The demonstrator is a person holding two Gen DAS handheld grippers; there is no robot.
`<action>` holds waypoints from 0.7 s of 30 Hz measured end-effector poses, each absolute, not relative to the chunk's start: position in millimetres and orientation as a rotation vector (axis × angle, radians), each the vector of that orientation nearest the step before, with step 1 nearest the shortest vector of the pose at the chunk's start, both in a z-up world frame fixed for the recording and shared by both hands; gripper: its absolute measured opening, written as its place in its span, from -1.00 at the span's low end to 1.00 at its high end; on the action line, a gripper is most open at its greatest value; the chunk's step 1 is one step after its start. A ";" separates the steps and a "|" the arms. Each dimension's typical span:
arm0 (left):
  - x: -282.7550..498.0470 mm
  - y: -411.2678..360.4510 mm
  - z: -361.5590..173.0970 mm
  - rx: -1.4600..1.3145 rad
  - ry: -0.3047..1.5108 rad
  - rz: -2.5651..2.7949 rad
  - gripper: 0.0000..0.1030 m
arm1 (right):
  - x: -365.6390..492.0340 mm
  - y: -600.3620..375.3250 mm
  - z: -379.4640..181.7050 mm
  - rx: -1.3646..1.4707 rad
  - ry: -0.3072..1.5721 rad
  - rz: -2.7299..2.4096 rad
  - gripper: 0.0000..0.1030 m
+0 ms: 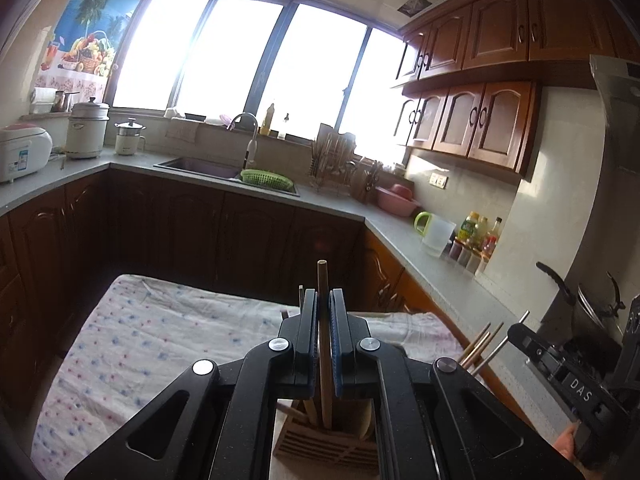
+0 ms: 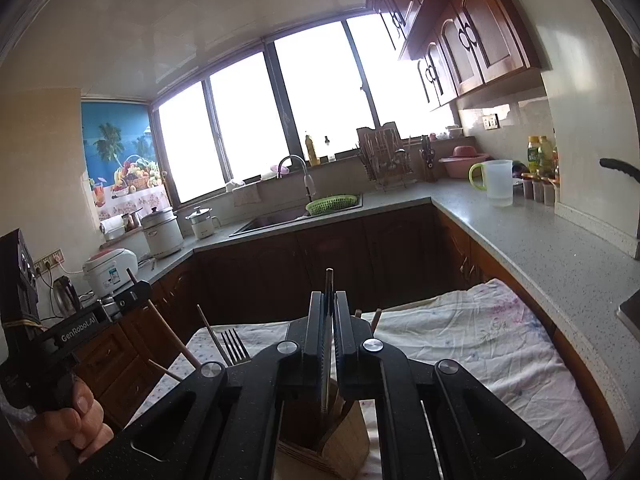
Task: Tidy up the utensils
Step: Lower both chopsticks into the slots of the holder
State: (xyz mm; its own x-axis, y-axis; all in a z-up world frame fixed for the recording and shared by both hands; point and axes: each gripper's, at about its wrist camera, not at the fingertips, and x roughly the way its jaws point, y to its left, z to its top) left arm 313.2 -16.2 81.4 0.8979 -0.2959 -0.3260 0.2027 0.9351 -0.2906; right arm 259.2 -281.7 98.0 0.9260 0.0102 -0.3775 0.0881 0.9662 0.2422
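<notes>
Two grippers are seen. The left gripper (image 1: 323, 320) is clamped on one wooden chopstick (image 1: 324, 312), upright, its lower end inside the wooden holder (image 1: 320, 446) on the cloth-covered worktop (image 1: 160, 340). The right gripper (image 2: 329, 320) is clamped on one metal utensil (image 2: 327, 344), upright, reaching into the holder. One fork (image 2: 234, 346) stands left.

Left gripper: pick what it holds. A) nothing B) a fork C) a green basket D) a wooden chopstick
D: the left gripper is shut on a wooden chopstick that stands upright between its fingers, its lower end down in the wooden holder below.
</notes>
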 end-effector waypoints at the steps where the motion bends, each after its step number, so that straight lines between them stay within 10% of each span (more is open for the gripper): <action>1: 313.7 -18.2 75.6 -0.249 0.385 -0.260 -0.93 | 259.8 -281.3 94.1 0.260 0.395 -0.040 -0.92; 21: 313.4 -2.8 79.5 -0.224 0.443 -0.256 -0.89 | 264.0 -283.6 70.4 0.296 0.472 -0.042 -0.91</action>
State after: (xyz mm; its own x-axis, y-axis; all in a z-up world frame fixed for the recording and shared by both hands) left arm 313.4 -2.8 79.5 0.8723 -0.2914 -0.3927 0.1946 0.9436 -0.2680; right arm 264.0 -283.6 70.4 0.8904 0.0279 -0.4543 0.1084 0.9564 0.2712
